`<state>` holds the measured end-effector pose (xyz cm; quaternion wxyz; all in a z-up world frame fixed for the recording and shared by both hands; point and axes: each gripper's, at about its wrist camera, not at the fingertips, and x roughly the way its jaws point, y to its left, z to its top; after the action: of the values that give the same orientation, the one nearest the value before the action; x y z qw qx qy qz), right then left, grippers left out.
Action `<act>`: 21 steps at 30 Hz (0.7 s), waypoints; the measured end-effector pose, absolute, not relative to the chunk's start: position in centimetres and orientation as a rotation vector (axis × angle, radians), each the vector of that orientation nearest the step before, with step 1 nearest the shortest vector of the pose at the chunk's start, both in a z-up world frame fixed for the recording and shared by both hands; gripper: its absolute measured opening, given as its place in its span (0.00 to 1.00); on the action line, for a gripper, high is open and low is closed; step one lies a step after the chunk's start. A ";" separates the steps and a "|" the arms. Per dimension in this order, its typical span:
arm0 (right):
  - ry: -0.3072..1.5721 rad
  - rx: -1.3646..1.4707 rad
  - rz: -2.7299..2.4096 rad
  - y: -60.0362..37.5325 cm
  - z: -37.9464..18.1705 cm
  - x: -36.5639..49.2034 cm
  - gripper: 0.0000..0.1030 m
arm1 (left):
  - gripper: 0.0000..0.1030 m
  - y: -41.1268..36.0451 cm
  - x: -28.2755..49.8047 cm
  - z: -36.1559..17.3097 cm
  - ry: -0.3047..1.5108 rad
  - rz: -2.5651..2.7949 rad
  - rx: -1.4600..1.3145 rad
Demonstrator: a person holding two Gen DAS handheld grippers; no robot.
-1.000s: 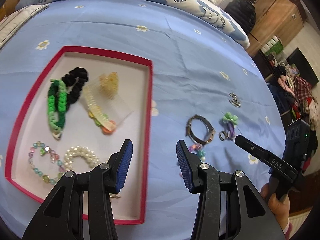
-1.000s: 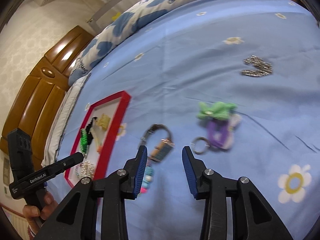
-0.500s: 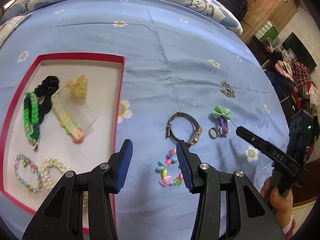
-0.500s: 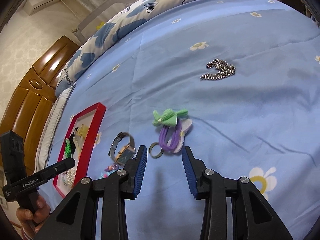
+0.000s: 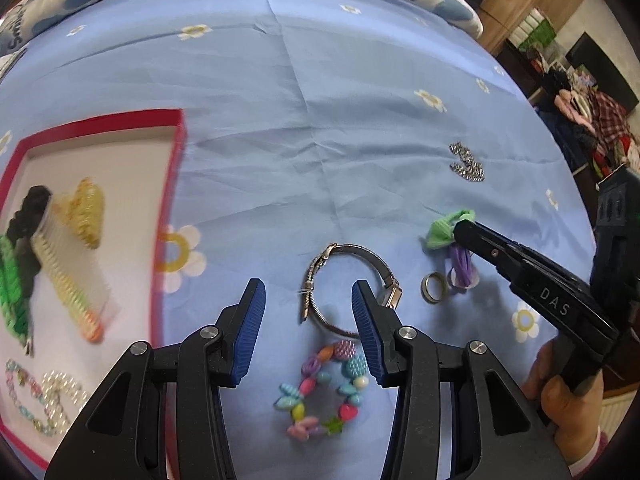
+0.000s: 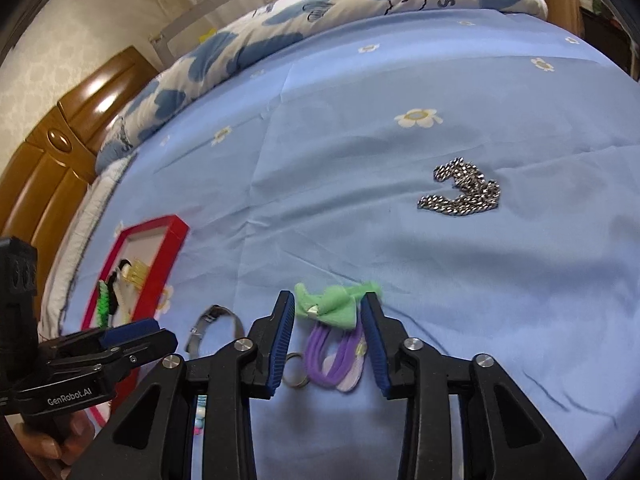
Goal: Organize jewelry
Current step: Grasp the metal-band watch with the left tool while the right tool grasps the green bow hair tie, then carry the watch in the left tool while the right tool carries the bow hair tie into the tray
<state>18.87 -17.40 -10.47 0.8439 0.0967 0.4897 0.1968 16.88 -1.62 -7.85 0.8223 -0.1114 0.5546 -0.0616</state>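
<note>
My left gripper [image 5: 306, 304] is open above a silver wristwatch [image 5: 344, 254] and a colourful bead bracelet [image 5: 324, 390] on the blue bedsheet. My right gripper [image 6: 328, 328] is open, its fingers on either side of a green bow hair tie with purple loops [image 6: 334, 320], also seen in the left wrist view [image 5: 448, 230]. A small ring [image 6: 295, 374] lies beside it. A silver chain [image 6: 464, 192] lies further off. A red-rimmed tray [image 5: 176, 184] at the left holds a comb, green and black ties and bead bracelets.
A blue-and-white quilt [image 6: 320, 4] lies along the far side of the bed. Wooden cabinets [image 6: 60, 136] stand at the left. Clothes [image 5: 600, 120] pile up beyond the bed's right side.
Both grippers moved right and forward. The left went from over the tray edge to above the watch and bead bracelet. The right closed in around the green bow hair tie.
</note>
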 end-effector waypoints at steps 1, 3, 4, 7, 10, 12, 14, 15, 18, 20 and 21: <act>1.037 0.202 0.419 -17.4 -10.6 18.8 0.15 | 0.39 -1.8 17.0 -8.1 1.183 -0.134 -0.232; 1.030 0.210 0.423 -17.6 -10.5 18.5 0.14 | 0.25 -2.1 17.3 -8.7 1.195 -0.144 -0.222; 1.024 0.221 0.430 -17.8 -10.3 18.1 0.13 | 0.15 -2.2 17.4 -9.0 1.206 -0.151 -0.222; 1.014 0.255 0.437 -18.4 -10.0 17.7 0.11 | 0.07 -2.3 17.5 -9.4 1.209 -0.149 -0.215; 0.997 0.306 0.444 -19.2 -9.3 17.1 0.11 | 0.05 -2.1 17.2 -9.3 1.201 -0.159 -0.225; 0.986 0.339 0.455 -19.8 -8.8 16.7 0.11 | 0.05 -2.0 17.0 -9.2 1.196 -0.160 -0.228; 0.976 0.357 0.460 -20.1 -8.4 16.2 0.10 | 0.04 -1.7 16.6 -9.0 1.187 -0.159 -0.231; 0.974 0.365 0.462 -20.3 -8.3 16.0 0.10 | 0.04 -1.6 16.3 -8.8 1.182 -0.159 -0.235; 0.967 0.390 0.466 -20.8 -7.9 15.3 0.10 | 0.04 -0.9 15.6 -8.3 1.170 -0.156 -0.266; 0.967 0.399 0.471 -20.8 -7.8 15.0 0.10 | 0.04 -0.3 15.1 -7.9 1.160 -0.153 -0.287; 0.968 0.404 0.474 -20.8 -7.7 14.9 0.10 | 0.04 0.0 14.9 -7.6 1.155 -0.150 -0.295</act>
<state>14.86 -20.81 -7.75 0.8388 0.1912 0.4578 0.2243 14.85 -0.05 -7.65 0.8249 -0.1390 0.5434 -0.0708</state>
